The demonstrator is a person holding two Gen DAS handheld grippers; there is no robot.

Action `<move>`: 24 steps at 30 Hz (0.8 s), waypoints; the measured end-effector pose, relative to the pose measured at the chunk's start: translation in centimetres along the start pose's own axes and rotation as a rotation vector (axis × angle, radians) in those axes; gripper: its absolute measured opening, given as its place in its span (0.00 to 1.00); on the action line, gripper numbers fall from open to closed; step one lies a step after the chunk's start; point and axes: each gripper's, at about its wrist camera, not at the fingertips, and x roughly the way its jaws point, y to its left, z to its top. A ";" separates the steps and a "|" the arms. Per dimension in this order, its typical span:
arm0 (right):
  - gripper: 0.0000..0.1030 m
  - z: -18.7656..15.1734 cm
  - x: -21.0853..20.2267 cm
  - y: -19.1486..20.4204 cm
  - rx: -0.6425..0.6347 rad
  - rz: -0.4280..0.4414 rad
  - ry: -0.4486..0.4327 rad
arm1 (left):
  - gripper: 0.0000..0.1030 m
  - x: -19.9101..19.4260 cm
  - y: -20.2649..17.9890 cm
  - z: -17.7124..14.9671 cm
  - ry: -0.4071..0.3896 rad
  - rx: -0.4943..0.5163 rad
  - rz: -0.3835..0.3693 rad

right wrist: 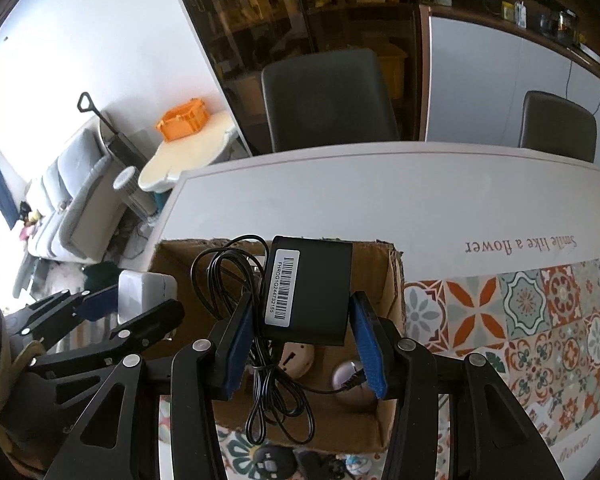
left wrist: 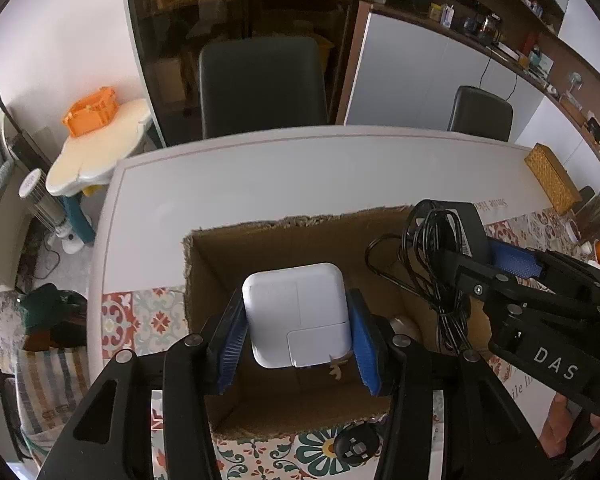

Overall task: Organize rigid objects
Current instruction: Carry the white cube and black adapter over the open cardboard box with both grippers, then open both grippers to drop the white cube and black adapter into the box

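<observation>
My left gripper (left wrist: 296, 328) is shut on a white square power adapter (left wrist: 298, 312) and holds it over the open cardboard box (left wrist: 204, 264). My right gripper (right wrist: 302, 340) is shut on a black power adapter (right wrist: 306, 290) with a barcode label; its bundled black cable (right wrist: 268, 392) hangs down into the same box (right wrist: 394, 280). In the left wrist view the right gripper (left wrist: 496, 264) holds the black adapter (left wrist: 464, 224) over the box's right side. The white adapter (right wrist: 144, 290) shows at the left in the right wrist view. Small round objects (right wrist: 350, 384) lie on the box floor.
The box stands on a white table (left wrist: 260, 176) with a patterned tile mat (right wrist: 520, 312). A black plug (left wrist: 354, 446) lies in front of the box. A yellow box (left wrist: 552, 180) sits at the far right. Two dark chairs (left wrist: 260, 84) stand behind the table.
</observation>
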 end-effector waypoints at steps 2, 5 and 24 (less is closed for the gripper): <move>0.46 -0.1 0.4 0.0 0.001 -0.003 0.006 | 0.48 0.4 0.2 -0.1 0.002 -0.010 0.003; 0.46 -0.2 0.9 0.0 0.005 -0.003 0.016 | 0.61 0.6 0.7 -0.1 0.003 -0.023 0.018; 0.61 -0.7 -0.9 -0.3 0.028 -0.079 0.006 | 0.84 -4.2 2.2 -2.0 -0.102 -0.066 0.160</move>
